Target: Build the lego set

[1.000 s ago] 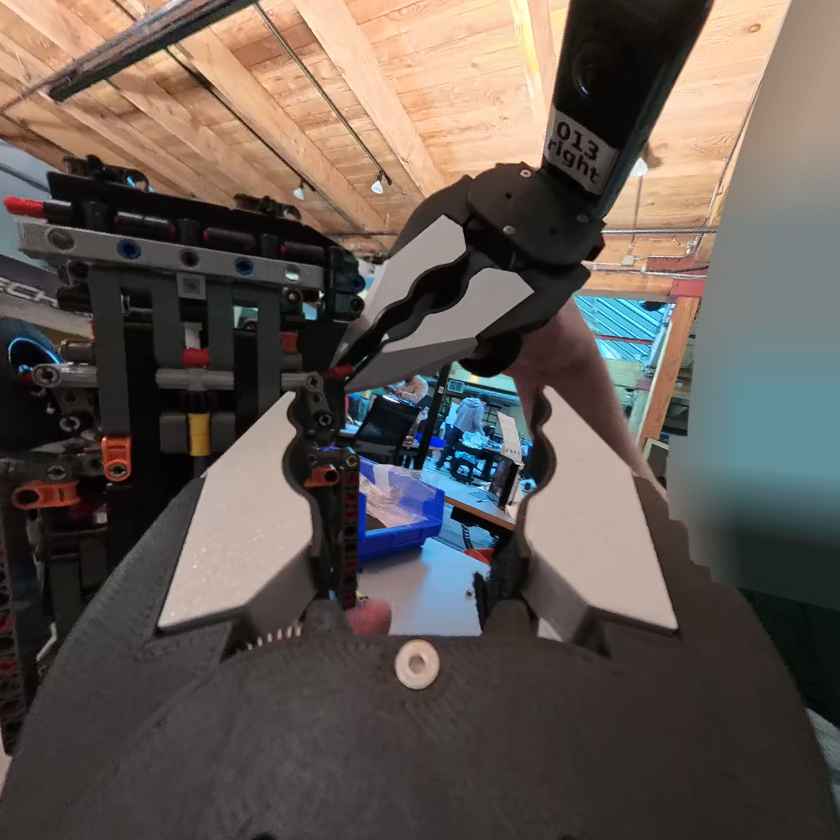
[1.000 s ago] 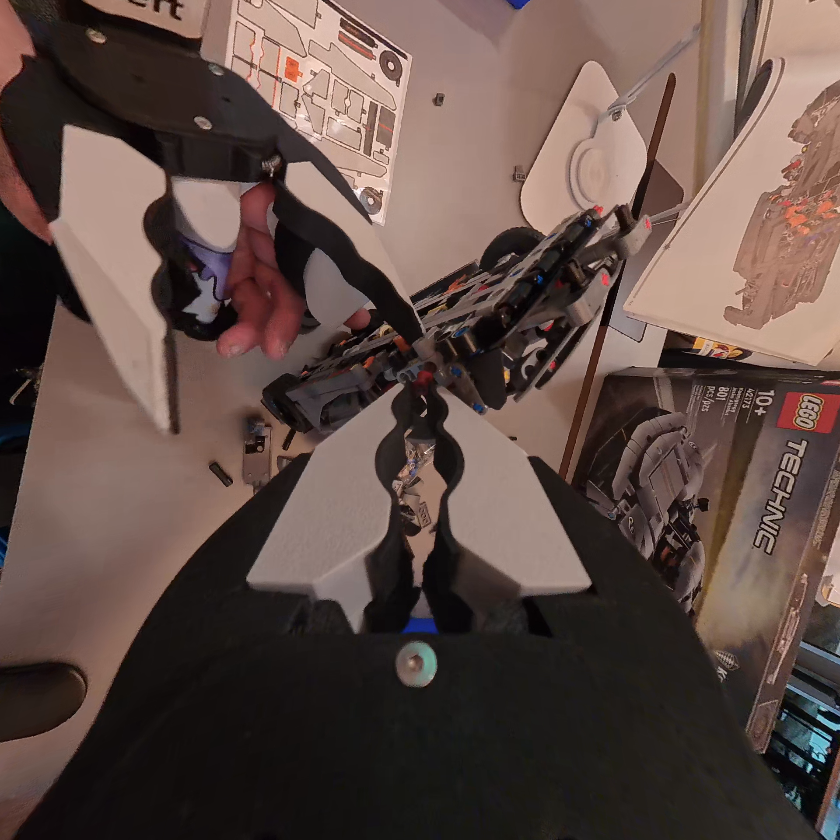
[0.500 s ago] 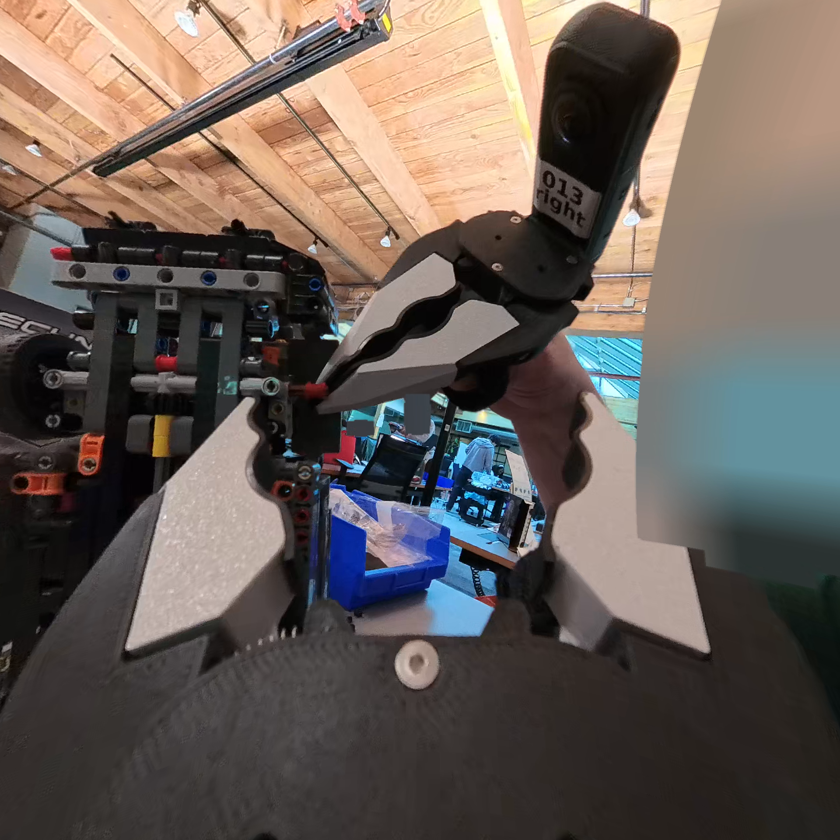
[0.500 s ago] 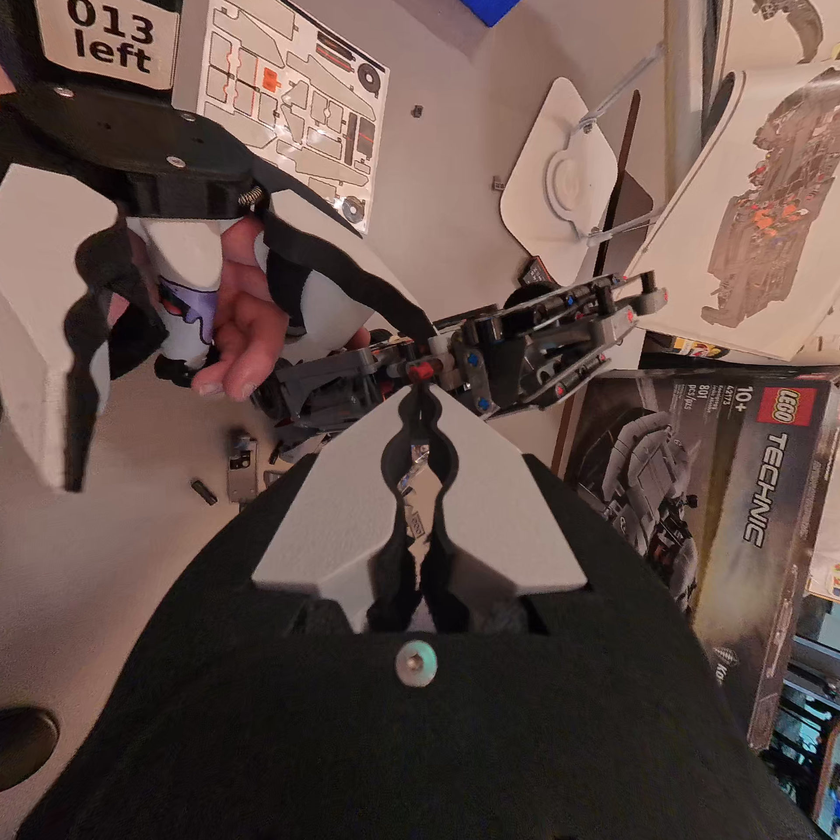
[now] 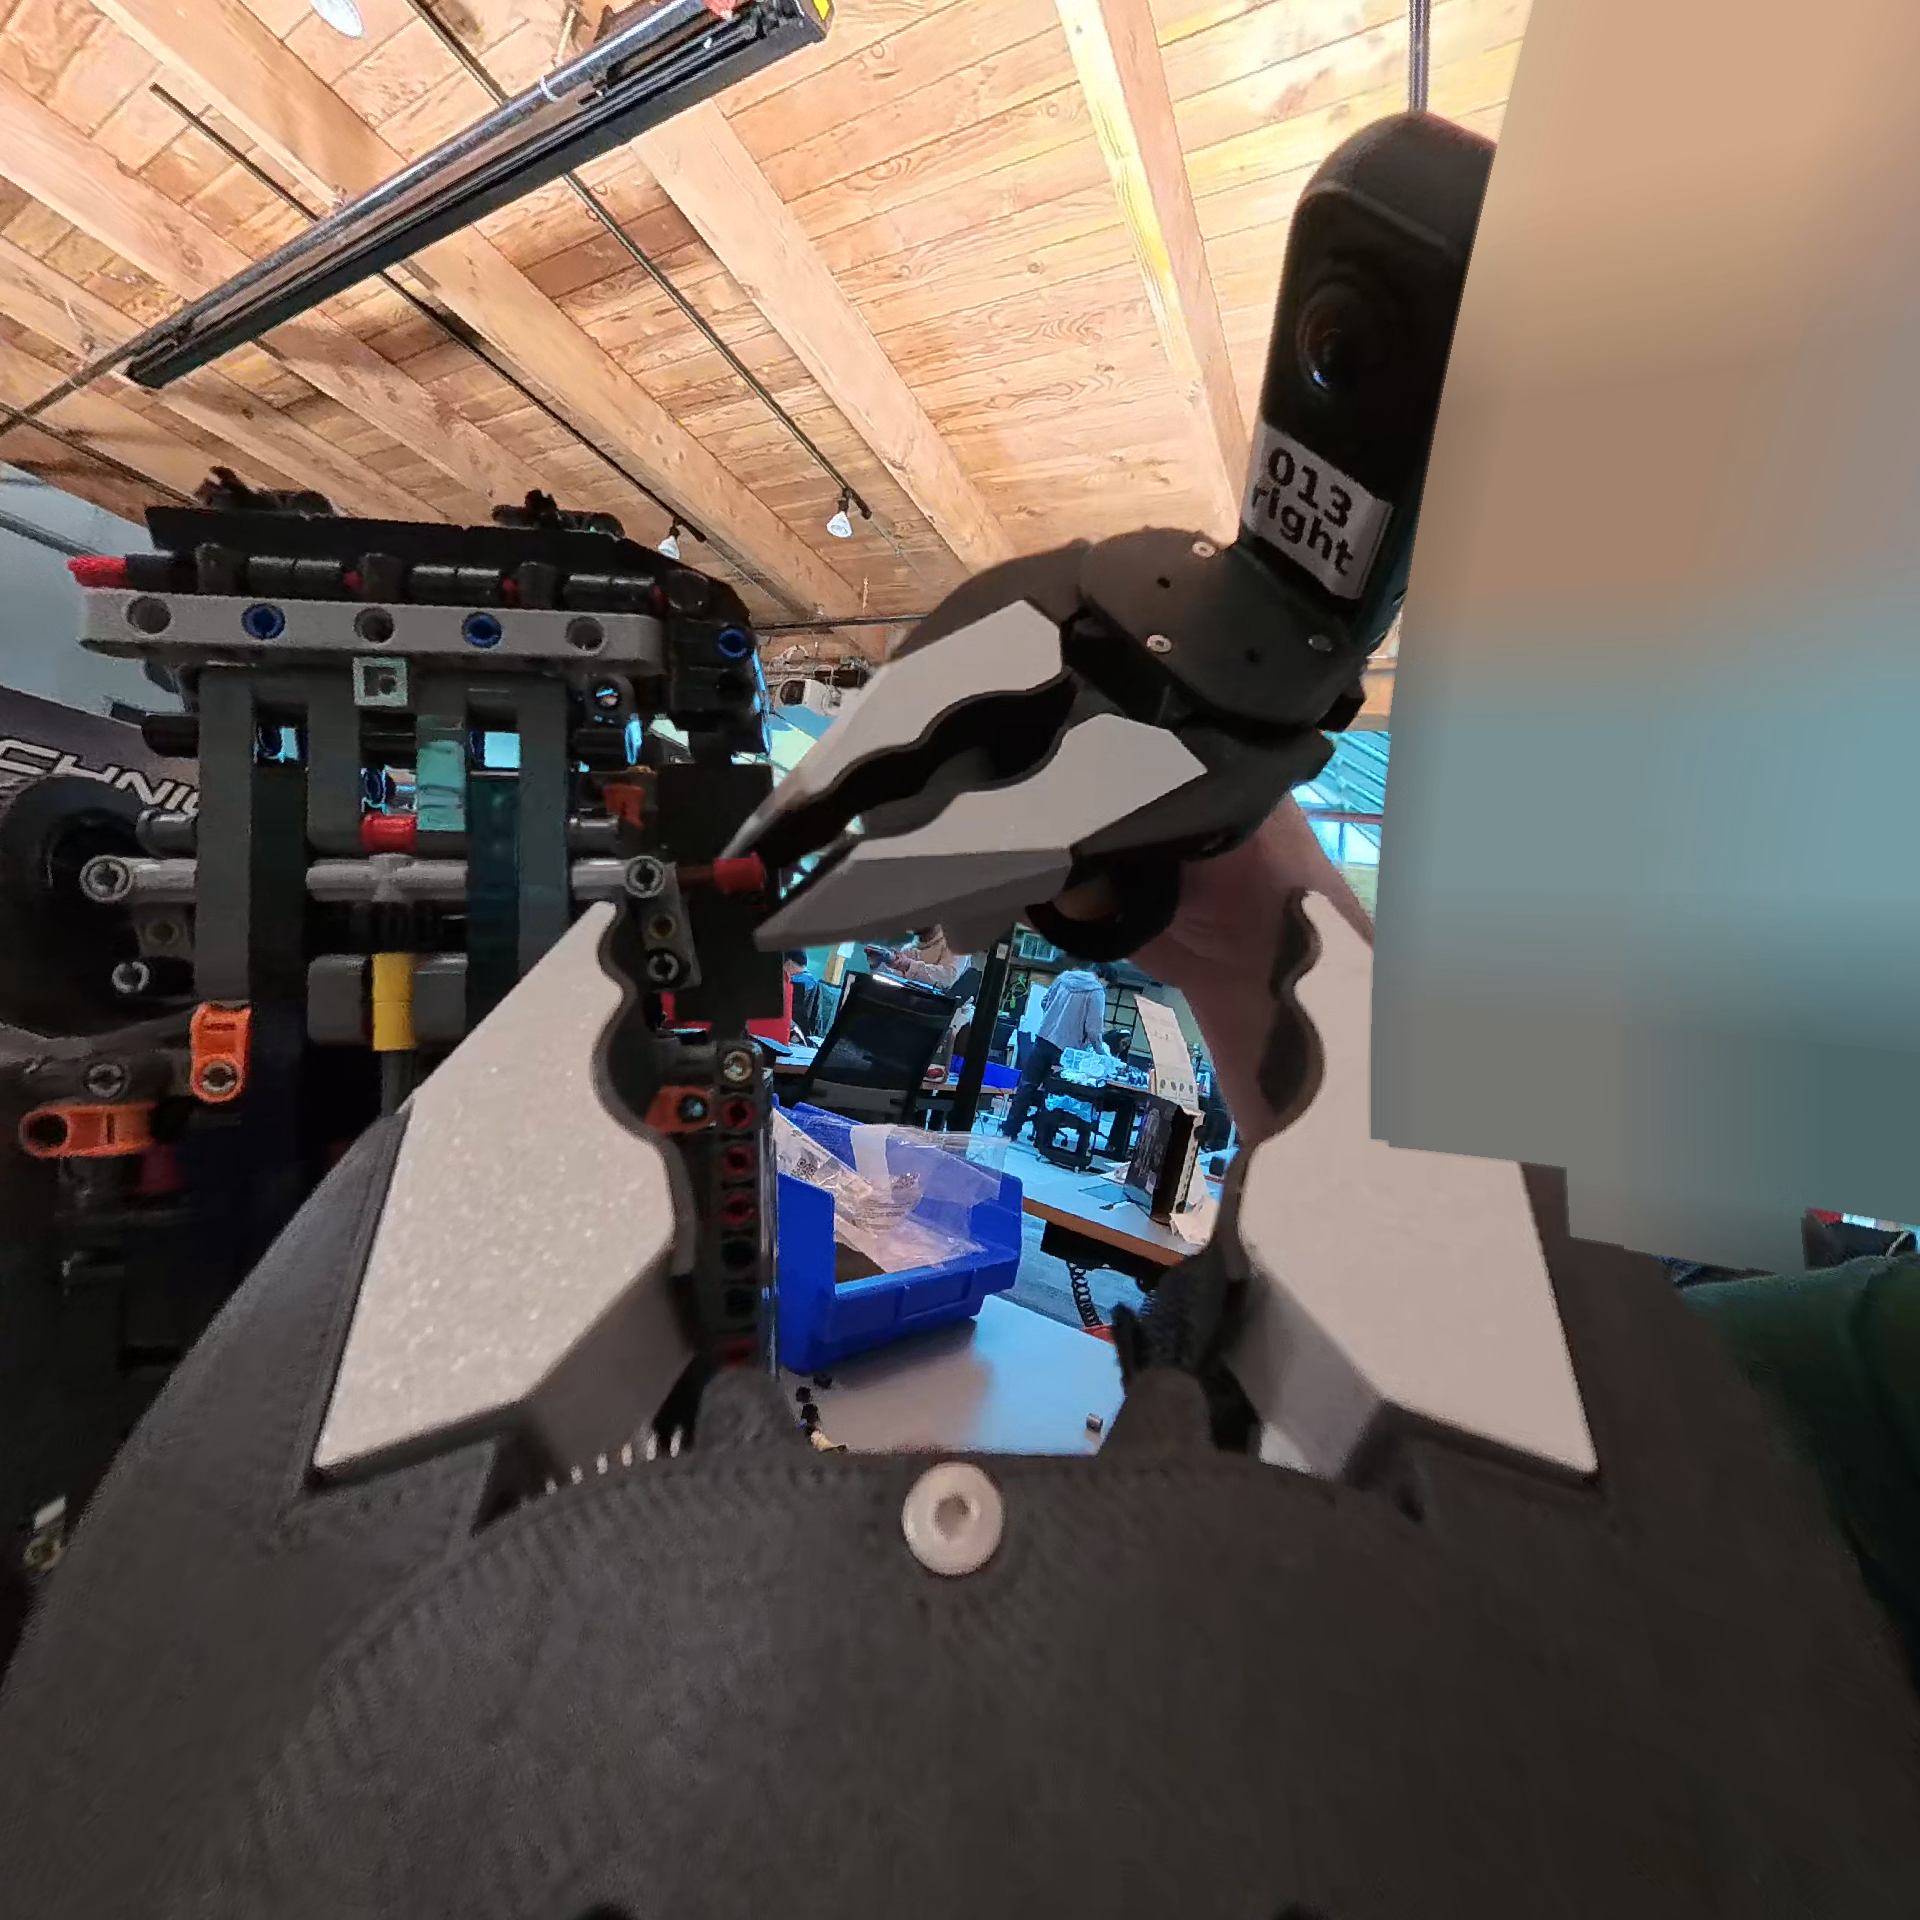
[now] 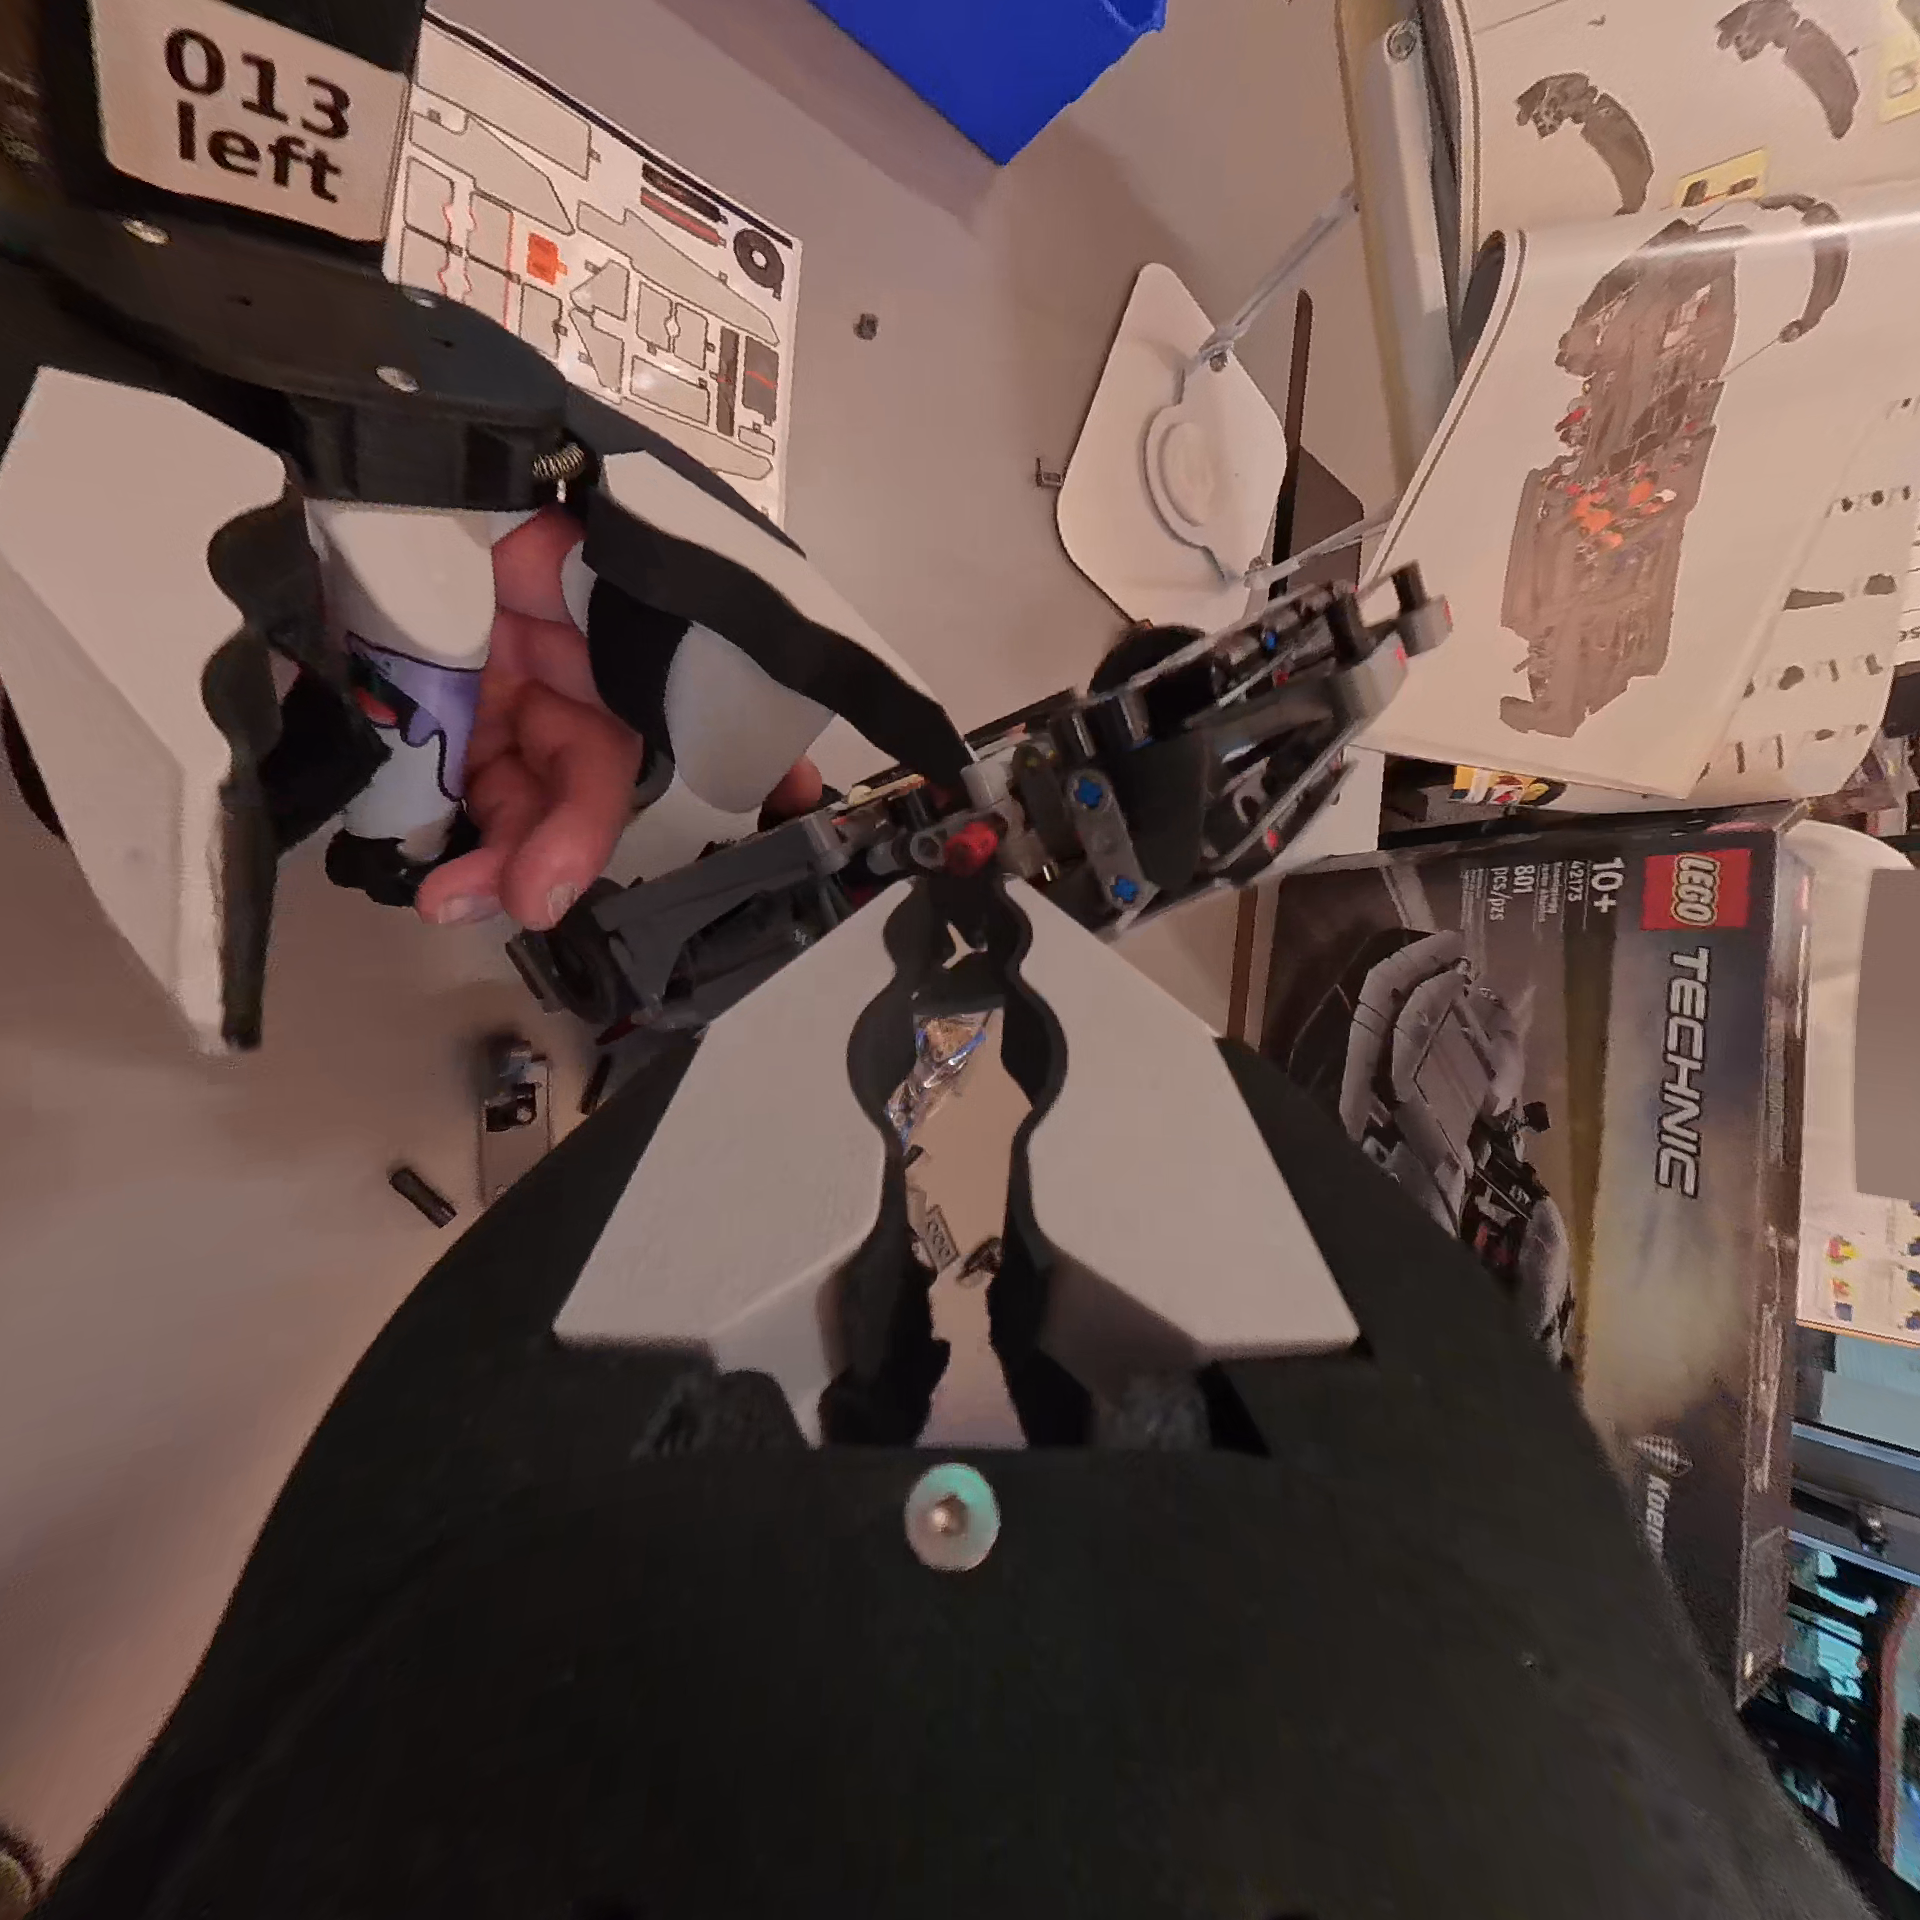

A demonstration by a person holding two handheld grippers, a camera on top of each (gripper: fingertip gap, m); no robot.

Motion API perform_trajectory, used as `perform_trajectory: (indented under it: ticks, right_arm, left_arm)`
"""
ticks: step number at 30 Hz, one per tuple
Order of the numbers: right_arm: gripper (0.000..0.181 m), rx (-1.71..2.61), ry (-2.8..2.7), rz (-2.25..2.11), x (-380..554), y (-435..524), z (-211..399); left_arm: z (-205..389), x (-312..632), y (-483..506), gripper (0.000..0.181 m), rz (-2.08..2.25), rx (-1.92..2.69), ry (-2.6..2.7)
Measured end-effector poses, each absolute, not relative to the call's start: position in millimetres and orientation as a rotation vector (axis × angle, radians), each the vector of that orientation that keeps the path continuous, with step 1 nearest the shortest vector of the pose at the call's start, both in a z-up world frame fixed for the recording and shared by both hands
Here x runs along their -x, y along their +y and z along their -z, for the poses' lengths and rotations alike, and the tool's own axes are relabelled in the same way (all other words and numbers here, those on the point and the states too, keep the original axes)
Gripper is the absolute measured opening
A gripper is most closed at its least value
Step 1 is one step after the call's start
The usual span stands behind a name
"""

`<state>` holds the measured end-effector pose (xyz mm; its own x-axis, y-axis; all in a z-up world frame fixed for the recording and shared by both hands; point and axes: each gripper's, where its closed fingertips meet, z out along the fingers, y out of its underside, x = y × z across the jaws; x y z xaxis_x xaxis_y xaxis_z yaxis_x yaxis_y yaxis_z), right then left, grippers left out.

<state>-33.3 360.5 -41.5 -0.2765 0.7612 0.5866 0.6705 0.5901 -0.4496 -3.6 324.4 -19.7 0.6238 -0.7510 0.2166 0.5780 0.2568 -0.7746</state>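
In the left wrist view a wooden plank ceiling [image 5: 727, 260] with beams and a black light track [image 5: 468, 177] spans overhead, and a workshop with desks and people shows far behind. The left gripper [image 5: 956, 1039] has its fingers wide apart, its left finger [image 5: 499, 1195] lying against the lego car [image 5: 395, 810], which is held up above the grey table [image 5: 966, 1382]. A blue bin [image 5: 894, 1278] of clear bags sits on the table beyond. The right gripper [image 5: 764, 888] comes in from the upper right, fingers together on a red pin [image 5: 736, 875] at the car's side. In the right wrist view the right gripper [image 6: 961, 883] meets that red pin [image 6: 966, 847] on the car [image 6: 1091, 821], above the table [image 6: 935, 416]. A sticker sheet [image 6: 623, 301] lies toward the far edge, loose small parts [image 6: 509, 1081] lie below the car, and an open instruction book [image 6: 1662, 468] and the set's box [image 6: 1558, 1091] crowd the right edge. The table's left side is open.
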Motion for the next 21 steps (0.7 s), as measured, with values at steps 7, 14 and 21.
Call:
perform_trajectory:
  ticks: [7,14,21]
  right_arm:
    - [0.029,1.168,-1.905,-0.378,15,367,23]
    - [0.045,1.263,-1.849,-0.739,26,384,30]
    - [0.044,1.298,-1.849,-0.961,37,381,36]
  left_arm:
    - [20,4,325,0.119,0.911,0.954,0.218]
    - [21,0,326,0.114,0.905,0.963,0.235]
    - [21,-3,329,0.109,0.896,0.975,0.253]
